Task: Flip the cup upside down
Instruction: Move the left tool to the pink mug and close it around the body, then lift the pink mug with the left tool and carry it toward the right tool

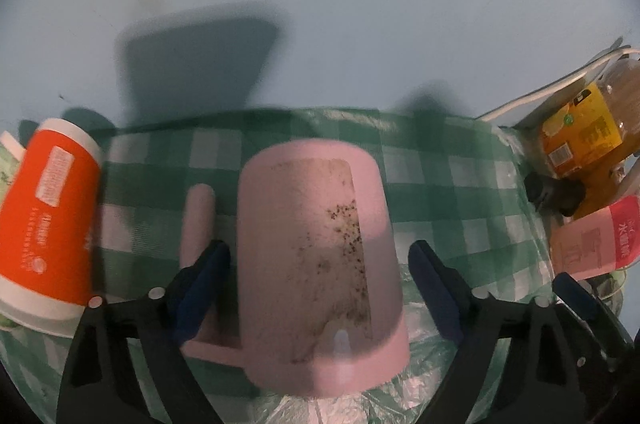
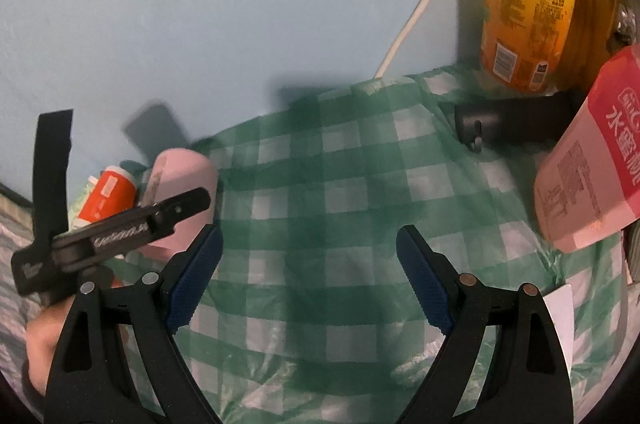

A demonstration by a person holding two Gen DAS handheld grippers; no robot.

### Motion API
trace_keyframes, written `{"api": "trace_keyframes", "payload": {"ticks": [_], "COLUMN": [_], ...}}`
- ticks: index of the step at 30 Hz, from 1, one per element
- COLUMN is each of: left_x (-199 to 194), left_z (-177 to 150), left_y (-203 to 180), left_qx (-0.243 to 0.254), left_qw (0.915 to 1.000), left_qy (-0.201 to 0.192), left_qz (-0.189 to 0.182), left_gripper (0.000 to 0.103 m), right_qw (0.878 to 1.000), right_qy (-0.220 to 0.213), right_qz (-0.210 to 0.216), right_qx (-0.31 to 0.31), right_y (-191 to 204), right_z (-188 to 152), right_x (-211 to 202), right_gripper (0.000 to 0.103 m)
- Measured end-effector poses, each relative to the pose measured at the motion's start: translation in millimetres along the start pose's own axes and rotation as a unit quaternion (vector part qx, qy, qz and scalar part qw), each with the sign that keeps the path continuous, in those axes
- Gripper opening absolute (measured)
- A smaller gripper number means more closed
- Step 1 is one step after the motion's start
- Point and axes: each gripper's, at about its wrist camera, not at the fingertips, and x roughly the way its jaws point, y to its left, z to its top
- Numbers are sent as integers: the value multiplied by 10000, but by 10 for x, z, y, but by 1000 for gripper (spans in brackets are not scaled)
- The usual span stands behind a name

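Left gripper (image 1: 320, 288) spread wide around pink cup (image 1: 316, 264), rim down on checked cloth (image 1: 440, 192), not clamped; could knock cup into orange cup (image 1: 48, 220) nearby. Right gripper (image 2: 308, 276) apart, empty

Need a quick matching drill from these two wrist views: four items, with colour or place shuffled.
Items:
1. cup
2. paper cup
3. juice bottle
4. carton

Descriptions:
A. orange with white rims, left of the pink one
B. pink, bottom up, between the left tool's open fingers
C. pink and red, far right on the checked cloth
D. yellow label, by the back wall

Pairs: 1-B, 2-A, 3-D, 4-C
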Motion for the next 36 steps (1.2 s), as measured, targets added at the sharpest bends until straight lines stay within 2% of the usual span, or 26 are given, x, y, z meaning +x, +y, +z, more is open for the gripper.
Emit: {"api": "trace_keyframes", "payload": {"ticks": [2,7,13,18,23,31,36], "left_x": [43,26,-106,-421,-751,-1190,-1296], "left_z": [-14,-45,-126,-277,-574,-1163,-1442], "left_y": [2,-5,-118,-188,-254,110,503], "left_qx": [8,125,490,697,943,985,726], "left_qw": [10000,9999,9986,9968,9938,9923,9946], "left_qy": [82,39,-198,-389,-536,-613,-636], "left_qz": [-36,-88,73,-34,-256,-437,-384], "left_gripper": [76,75,75,75,75,75,75], "right_qw": [10000,10000,9999,9998,9993,9971,9943], "right_qy": [20,49,58,-32,-187,-251,-169], "right_qz": [-20,7,76,127,240,572,762], "right_qx": [-16,-12,-110,-129,-198,-442,-721], "right_y": [6,28,141,212,279,547,797], "right_z": [-12,3,-4,-43,-151,-445,-675], "right_x": [14,51,72,4,-168,-329,-326], "right_gripper": [88,88,88,88,88,88,88]}}
